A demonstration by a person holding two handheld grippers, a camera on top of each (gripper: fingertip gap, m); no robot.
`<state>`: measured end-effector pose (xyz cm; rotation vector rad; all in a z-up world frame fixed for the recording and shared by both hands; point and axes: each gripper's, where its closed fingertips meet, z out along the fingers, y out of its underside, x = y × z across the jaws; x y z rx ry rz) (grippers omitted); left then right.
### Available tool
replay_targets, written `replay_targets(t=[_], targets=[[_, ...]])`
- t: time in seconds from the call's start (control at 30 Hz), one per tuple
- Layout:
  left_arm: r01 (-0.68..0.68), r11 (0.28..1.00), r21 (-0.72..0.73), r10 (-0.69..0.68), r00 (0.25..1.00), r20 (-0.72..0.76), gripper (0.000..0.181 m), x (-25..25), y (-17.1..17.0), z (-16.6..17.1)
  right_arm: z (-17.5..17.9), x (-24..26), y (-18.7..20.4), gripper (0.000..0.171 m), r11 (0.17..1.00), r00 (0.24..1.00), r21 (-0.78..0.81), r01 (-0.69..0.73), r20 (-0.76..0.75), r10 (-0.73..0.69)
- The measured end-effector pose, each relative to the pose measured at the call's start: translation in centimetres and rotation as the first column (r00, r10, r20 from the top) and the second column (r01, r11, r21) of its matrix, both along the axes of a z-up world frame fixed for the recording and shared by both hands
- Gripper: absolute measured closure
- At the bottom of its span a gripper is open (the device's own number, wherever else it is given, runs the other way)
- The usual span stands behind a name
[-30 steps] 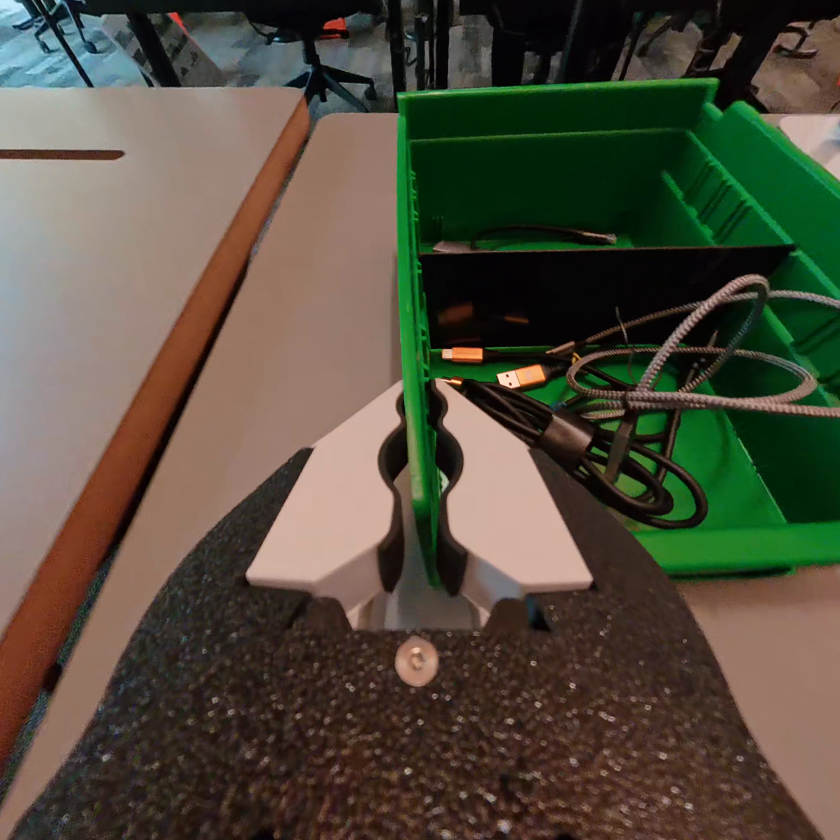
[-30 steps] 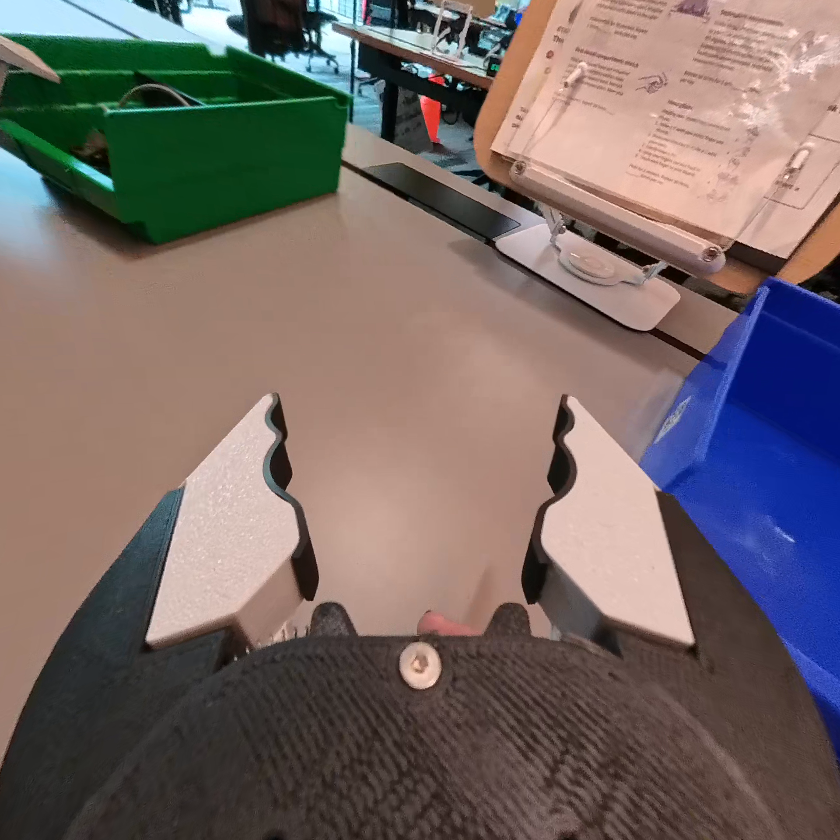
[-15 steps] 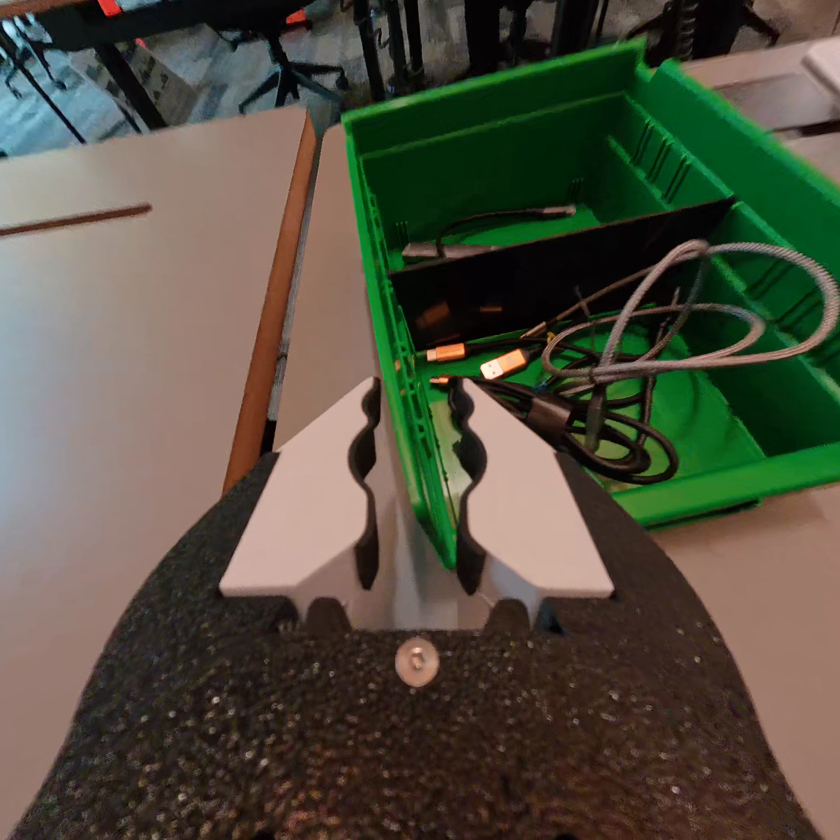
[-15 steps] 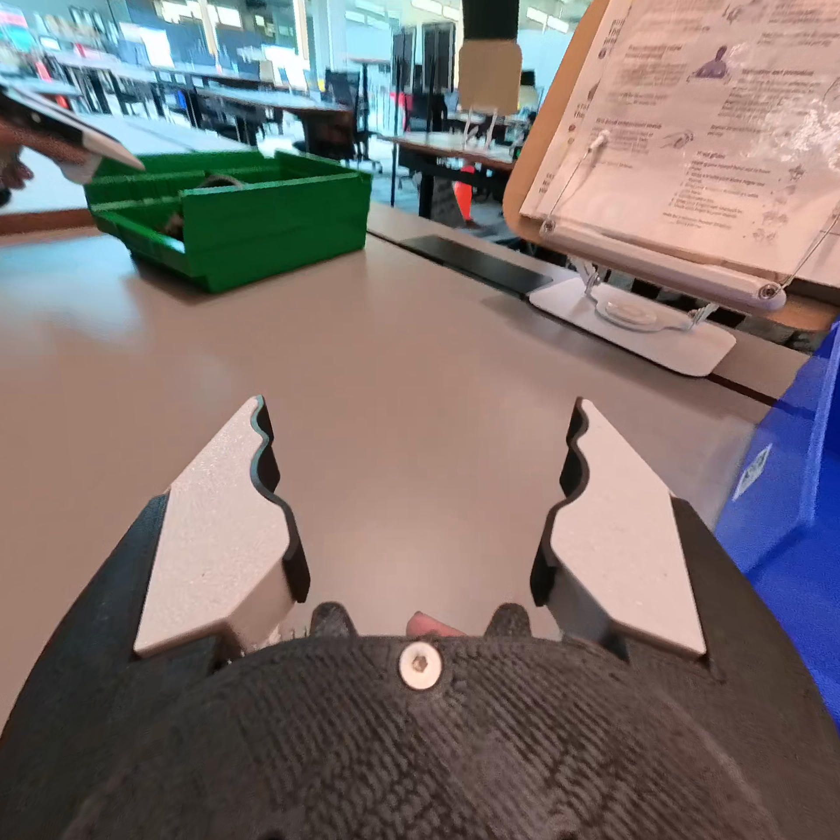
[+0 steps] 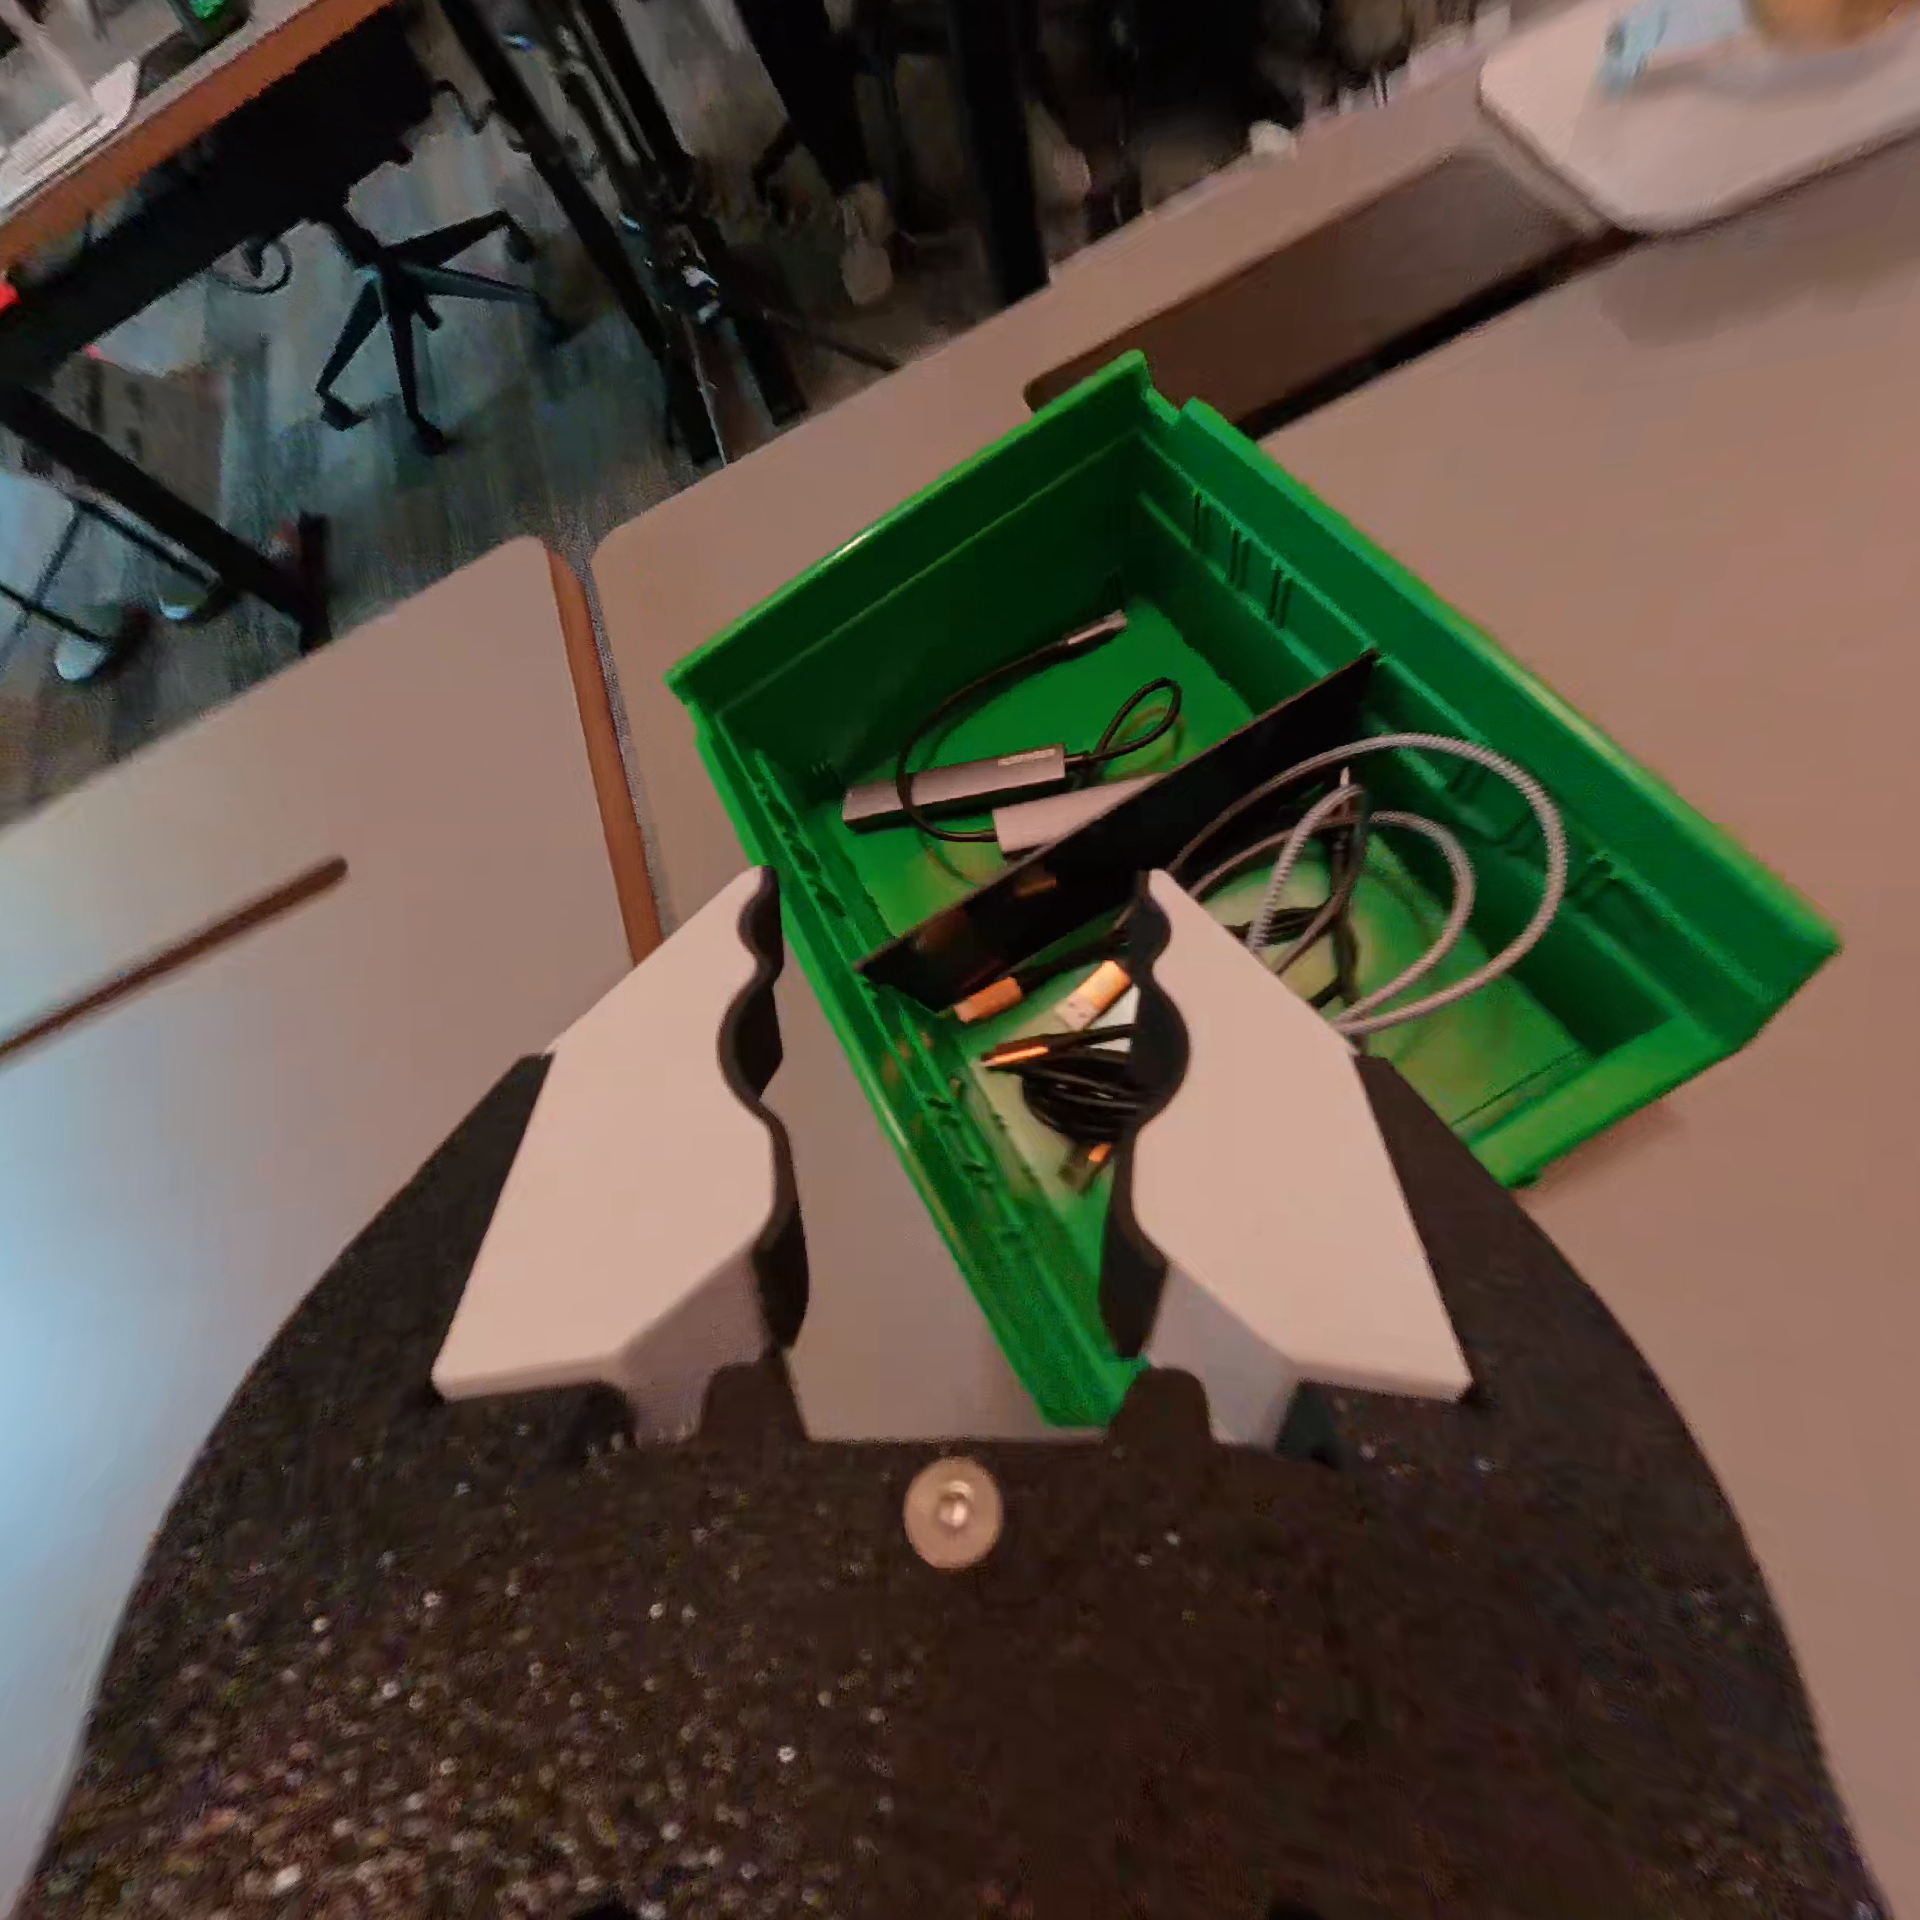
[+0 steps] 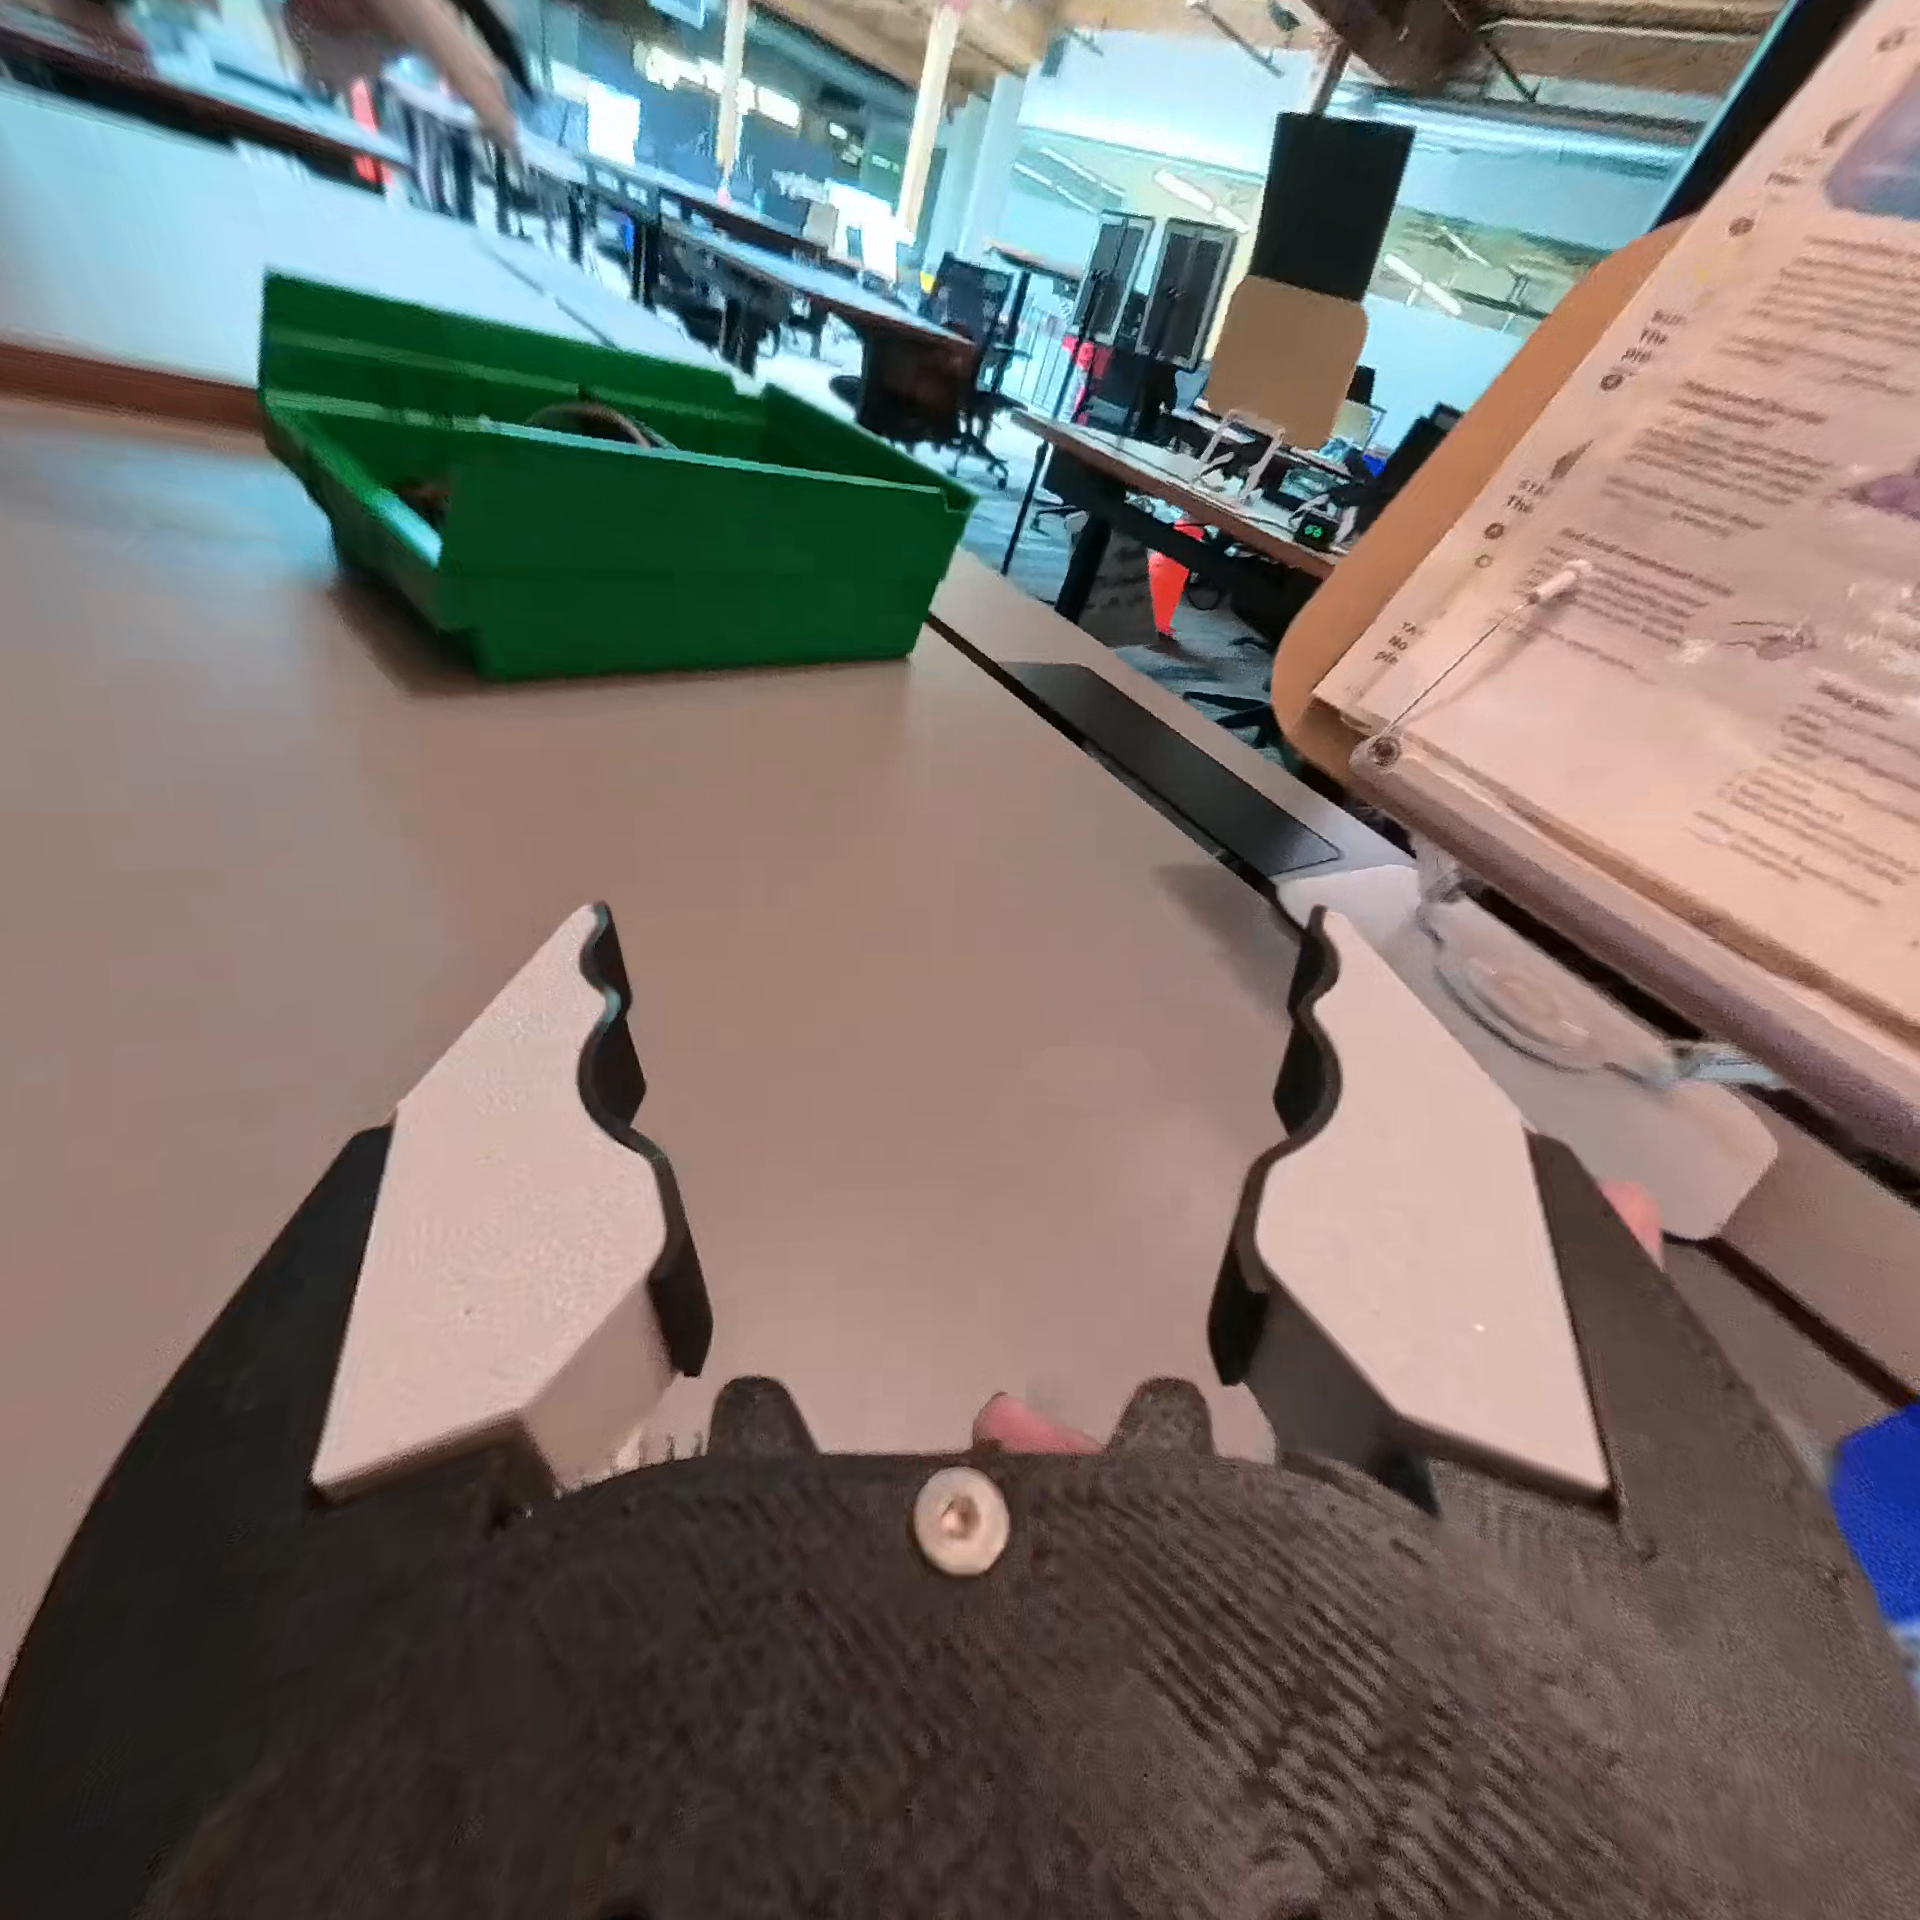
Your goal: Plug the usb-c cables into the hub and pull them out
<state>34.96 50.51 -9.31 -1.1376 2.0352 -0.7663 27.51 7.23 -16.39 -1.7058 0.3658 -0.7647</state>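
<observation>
A green bin (image 5: 1507,707) sits on the grey table. Its far compartment holds a grey hub (image 5: 956,784) with a thin black cable. A black divider (image 5: 1195,790) splits the bin. The near compartment holds a grey braided cable (image 5: 1496,790), a coiled black cable (image 5: 1081,1081) and orange-tipped plugs (image 5: 1091,1003). My left gripper (image 5: 956,894) is open and empty, raised above the bin's left wall. My right gripper (image 6: 956,925) is open and empty, low over bare table, well short of the bin (image 6: 665,561).
A document stand (image 6: 1662,623) with printed sheets leans at the right on a white base. A blue bin (image 6: 1881,1507) shows at the right edge. A black slot (image 6: 1174,769) lies in the table (image 6: 312,831). A second table (image 5: 260,831) adjoins on the left. Tip to tip, the grippers are about 45 cm apart.
My left gripper let go of the bin's left wall, opened wider and rose, now looking down into the bin. My right gripper stayed open and shifted slightly.
</observation>
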Motion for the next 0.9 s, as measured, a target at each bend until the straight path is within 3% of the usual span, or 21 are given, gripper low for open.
replay_targets(t=[0.07, 0.2, 0.37, 0.47, 0.57, 0.67, 0.8, 0.9], targets=[[0.104, 0.989, 0.107, -0.095, 0.992, -0.081, 0.119, 2.2, -0.7, -0.6, -0.3, -0.3, -0.8, 0.043, 0.999, 1.000, -0.035, 0.007, 0.017, -0.006], [0.316, 0.917, 0.243, -0.249, 0.930, -0.269, 0.113, 7.0, -2.7, -3.4, -1.0, -0.4, -1.8, 0.045, 0.999, 0.993, 0.046, -0.016, -0.116, 0.021], [0.571, 0.781, 0.251, -0.376, 0.752, -0.540, 0.118, 10.2, -5.4, -8.9, -1.3, -0.4, -2.9, 0.049, 0.992, 0.984, 0.122, -0.018, -0.171, 0.039], [0.655, 0.680, 0.329, -0.329, 0.675, -0.661, 0.126, 11.8, -4.1, -12.3, -1.8, -0.3, -3.1, 0.051, 0.994, 0.984, 0.105, -0.025, -0.172, 0.043], [0.706, 0.630, 0.323, -0.287, 0.599, -0.748, 0.132, 12.1, -3.3, -14.8, -1.9, -0.4, -3.2, 0.052, 0.992, 0.980, 0.117, -0.039, -0.187, 0.061], [0.753, 0.552, 0.358, -0.275, 0.570, -0.774, 0.134, 12.6, -2.8, -16.2, -1.7, -0.3, -3.4, 0.054, 0.989, 0.978, 0.145, -0.041, -0.194, 0.069], [0.804, 0.382, 0.456, -0.207, 0.556, -0.805, 0.138, 13.5, -0.7, -17.4, -1.7, -0.5, -3.3, 0.056, 0.988, 0.977, 0.144, -0.051, -0.199, 0.079], [0.830, 0.323, 0.454, -0.234, 0.535, -0.812, 0.139, 13.5, -0.9, -18.0, -1.9, -0.7, -3.0, 0.056, 0.990, 0.976, 0.126, -0.062, -0.198, 0.086]])
